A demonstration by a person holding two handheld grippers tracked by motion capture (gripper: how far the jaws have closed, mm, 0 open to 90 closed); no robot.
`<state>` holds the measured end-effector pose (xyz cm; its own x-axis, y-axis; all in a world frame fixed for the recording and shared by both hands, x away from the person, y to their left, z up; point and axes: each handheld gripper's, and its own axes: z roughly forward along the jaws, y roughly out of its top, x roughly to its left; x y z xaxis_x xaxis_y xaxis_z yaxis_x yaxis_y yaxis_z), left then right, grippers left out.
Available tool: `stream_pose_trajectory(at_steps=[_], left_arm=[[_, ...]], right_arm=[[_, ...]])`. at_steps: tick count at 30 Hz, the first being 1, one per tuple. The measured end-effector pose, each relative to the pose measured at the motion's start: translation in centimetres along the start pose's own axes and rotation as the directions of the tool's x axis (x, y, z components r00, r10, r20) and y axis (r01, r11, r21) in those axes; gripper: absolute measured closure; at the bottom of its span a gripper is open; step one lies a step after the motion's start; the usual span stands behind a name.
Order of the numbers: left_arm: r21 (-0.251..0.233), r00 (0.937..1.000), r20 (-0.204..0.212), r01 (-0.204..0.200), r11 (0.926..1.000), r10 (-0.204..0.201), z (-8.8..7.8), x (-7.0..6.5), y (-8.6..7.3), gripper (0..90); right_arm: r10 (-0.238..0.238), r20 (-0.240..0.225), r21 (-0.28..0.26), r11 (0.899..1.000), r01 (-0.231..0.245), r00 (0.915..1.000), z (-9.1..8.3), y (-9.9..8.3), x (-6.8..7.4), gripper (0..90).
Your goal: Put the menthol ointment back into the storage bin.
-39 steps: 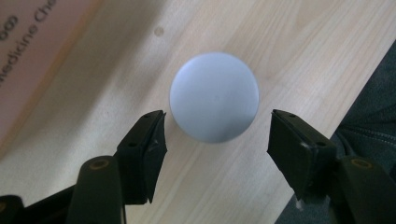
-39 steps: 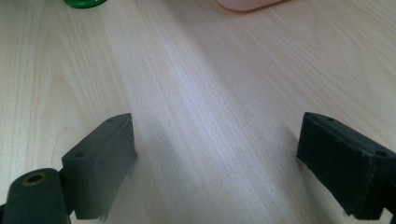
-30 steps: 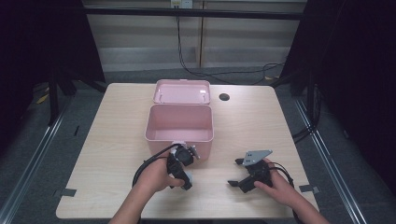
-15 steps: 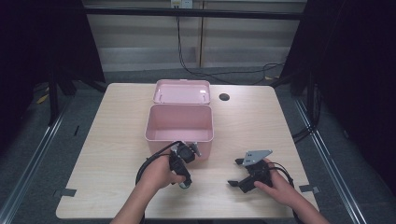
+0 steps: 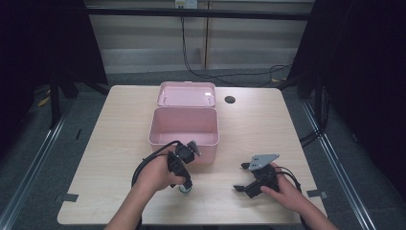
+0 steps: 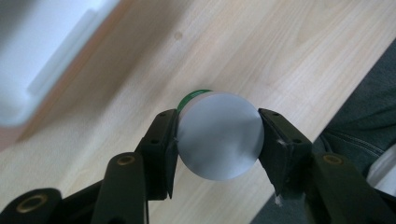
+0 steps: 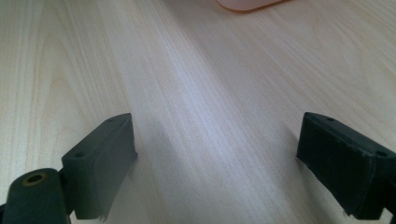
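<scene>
A small round container (image 6: 219, 140) with a pale grey cap and a green band stands on the wooden table (image 5: 115, 143). My left gripper (image 6: 217, 119) points down at it, shut on its cap with both black pads pressed against the sides. From above, the container (image 5: 185, 189) peeks out under the left gripper (image 5: 184, 184), in front of the pink box (image 5: 210, 146). My right gripper (image 5: 244, 188) rests on the table at the front right. Its jaws stand wide open over bare wood (image 7: 217, 154).
The pink box is open, its lid (image 5: 186, 93) laid back behind it, and the inside looks bare. A cable hole (image 5: 230, 99) sits right of the lid. The table's front edge (image 5: 191, 223) lies close to both hands. A corner of the box (image 7: 243, 3) is ahead of the right gripper.
The left hand has drawn back from the box front toward the table's front edge and tipped its gripper down onto the container. The right hand has stayed put.
</scene>
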<state>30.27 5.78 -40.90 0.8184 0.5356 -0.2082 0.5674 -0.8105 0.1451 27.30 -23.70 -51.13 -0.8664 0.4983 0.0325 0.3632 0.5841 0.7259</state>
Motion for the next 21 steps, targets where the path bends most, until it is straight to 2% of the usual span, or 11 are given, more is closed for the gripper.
stream_pose_trajectory(at_steps=[11,13,15,18,21], left_arm=[[-0.005,0.9996,-0.003,0.029,0.9996,-0.029,-2.0,0.6,-0.8,50.0],[-0.018,0.9987,0.007,0.051,0.9985,-0.051,-2.7,0.8,-1.1,50.1],[-0.015,0.999,0.005,0.044,0.9989,-0.043,-2.9,1.0,-1.2,50.0],[-0.011,0.9979,-0.001,0.064,0.9979,-0.064,-3.6,1.2,-1.6,50.0],[-0.018,0.9977,-0.005,0.067,0.9976,-0.067,-4.0,1.5,-1.8,50.1]], right_arm=[[0.0,-0.002,0.0,1.0,0.0,1.0,0.0,0.0,0.0,10.8],[0.0,-0.002,-0.001,1.0,0.0,1.0,0.0,0.0,0.0,10.8],[0.0,-0.002,-0.001,1.0,0.0,1.0,0.0,0.0,0.0,10.8],[-0.001,-0.002,-0.001,1.0,0.001,1.0,0.0,0.0,0.0,10.8],[0.001,-0.002,0.0,1.0,-0.001,1.0,0.0,0.0,0.0,10.8]])
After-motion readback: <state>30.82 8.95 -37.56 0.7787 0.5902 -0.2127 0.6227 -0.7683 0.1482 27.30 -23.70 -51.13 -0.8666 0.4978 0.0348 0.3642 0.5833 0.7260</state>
